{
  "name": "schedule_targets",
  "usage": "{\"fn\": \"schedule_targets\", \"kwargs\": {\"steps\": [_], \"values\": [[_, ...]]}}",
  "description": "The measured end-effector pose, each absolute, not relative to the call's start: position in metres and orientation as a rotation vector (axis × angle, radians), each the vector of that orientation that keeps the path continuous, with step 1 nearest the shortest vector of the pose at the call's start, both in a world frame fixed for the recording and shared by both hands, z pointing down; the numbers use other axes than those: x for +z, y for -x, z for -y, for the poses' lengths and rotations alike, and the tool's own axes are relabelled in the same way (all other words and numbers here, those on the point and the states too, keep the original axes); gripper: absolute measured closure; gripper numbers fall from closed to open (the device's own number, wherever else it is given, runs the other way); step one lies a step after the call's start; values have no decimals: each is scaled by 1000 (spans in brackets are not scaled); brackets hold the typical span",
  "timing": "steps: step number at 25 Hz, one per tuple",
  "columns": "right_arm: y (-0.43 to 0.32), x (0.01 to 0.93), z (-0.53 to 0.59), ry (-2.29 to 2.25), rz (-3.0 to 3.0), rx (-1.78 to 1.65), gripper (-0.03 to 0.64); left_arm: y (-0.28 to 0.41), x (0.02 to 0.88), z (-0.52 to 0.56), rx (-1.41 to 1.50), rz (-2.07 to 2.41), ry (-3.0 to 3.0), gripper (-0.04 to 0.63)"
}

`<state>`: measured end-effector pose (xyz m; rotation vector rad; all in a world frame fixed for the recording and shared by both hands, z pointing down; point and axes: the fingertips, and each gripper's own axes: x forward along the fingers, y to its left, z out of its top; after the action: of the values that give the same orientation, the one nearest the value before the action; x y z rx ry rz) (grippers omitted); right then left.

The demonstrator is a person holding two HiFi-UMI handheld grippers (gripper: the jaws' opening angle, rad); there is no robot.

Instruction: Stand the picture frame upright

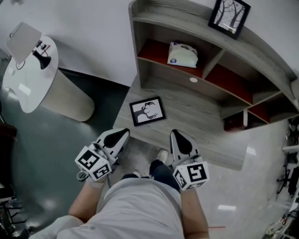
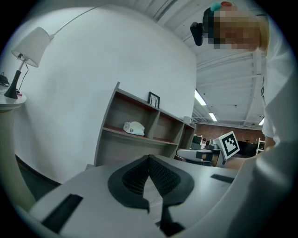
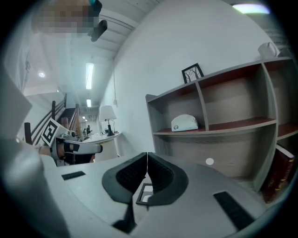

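Picture frame [image 1: 147, 111] lies flat on table [image 1: 196, 116], just ahead of your fingers, between both. Left gripper [image 1: 124, 134], right gripper [image 1: 176, 136]: fingers clenched, empty. Frame's long side runs crosswise; left looks marginally nearer.

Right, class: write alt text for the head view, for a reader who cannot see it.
A black-framed picture lies flat on a grey wooden desk, just ahead of the left gripper and right gripper, both shut and empty. Behind it, a grey shelf unit holds a white pouch, with a second black frame standing on top.
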<state>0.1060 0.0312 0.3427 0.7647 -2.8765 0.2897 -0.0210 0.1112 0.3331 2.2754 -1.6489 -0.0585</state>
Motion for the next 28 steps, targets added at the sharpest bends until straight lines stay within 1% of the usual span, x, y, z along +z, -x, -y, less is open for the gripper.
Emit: {"fn": "schedule_targets", "kwargs": {"steps": [7, 19, 28], "values": [[-98, 350, 24, -634, 2875, 317, 598, 20, 337, -63, 5, 1728, -2211, 580], [-88, 378, 89, -425, 2846, 355, 597, 40, 378, -13, 159, 1929, -1989, 578], [-83, 399, 101, -445, 2798, 394, 597, 61, 410, 14, 311, 1858, -1991, 577]]}}
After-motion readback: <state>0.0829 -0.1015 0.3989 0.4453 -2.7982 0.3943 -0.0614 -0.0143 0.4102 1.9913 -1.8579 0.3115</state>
